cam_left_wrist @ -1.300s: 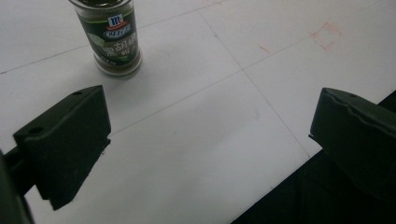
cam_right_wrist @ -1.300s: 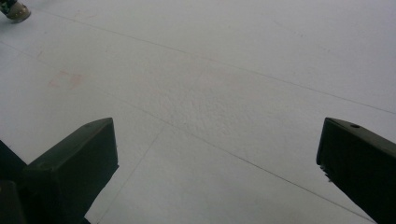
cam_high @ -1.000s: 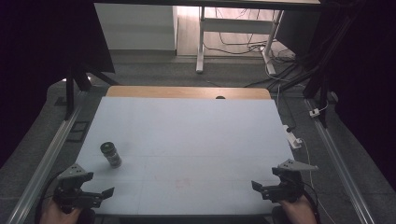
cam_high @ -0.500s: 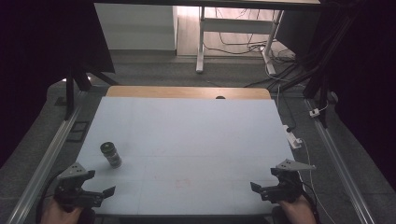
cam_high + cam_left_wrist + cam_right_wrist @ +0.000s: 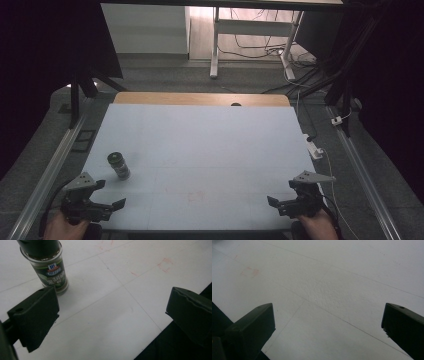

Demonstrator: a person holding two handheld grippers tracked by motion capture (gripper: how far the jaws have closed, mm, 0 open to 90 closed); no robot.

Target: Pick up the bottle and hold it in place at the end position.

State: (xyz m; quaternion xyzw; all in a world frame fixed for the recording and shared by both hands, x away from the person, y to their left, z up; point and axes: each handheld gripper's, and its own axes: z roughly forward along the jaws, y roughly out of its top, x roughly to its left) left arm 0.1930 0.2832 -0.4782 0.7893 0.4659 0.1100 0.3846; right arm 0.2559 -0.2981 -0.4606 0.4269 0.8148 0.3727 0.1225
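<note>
A: Desk (image 5: 210, 150), a pale blue-white flat board with a wooden far edge, carries one thing. Where?

B: At eight o'clock: a small glass spice jar with dark cap and green label (image 5: 119, 165), upright.

A: Grippers?

B: Left black two-jaw gripper (image 5: 102, 200) at seven o'clock, just beside the jar; right black two-jaw gripper (image 5: 280, 202) at five. Jaws apart, empty. Likely pre-grasp; the left must advance around the jar.
</note>
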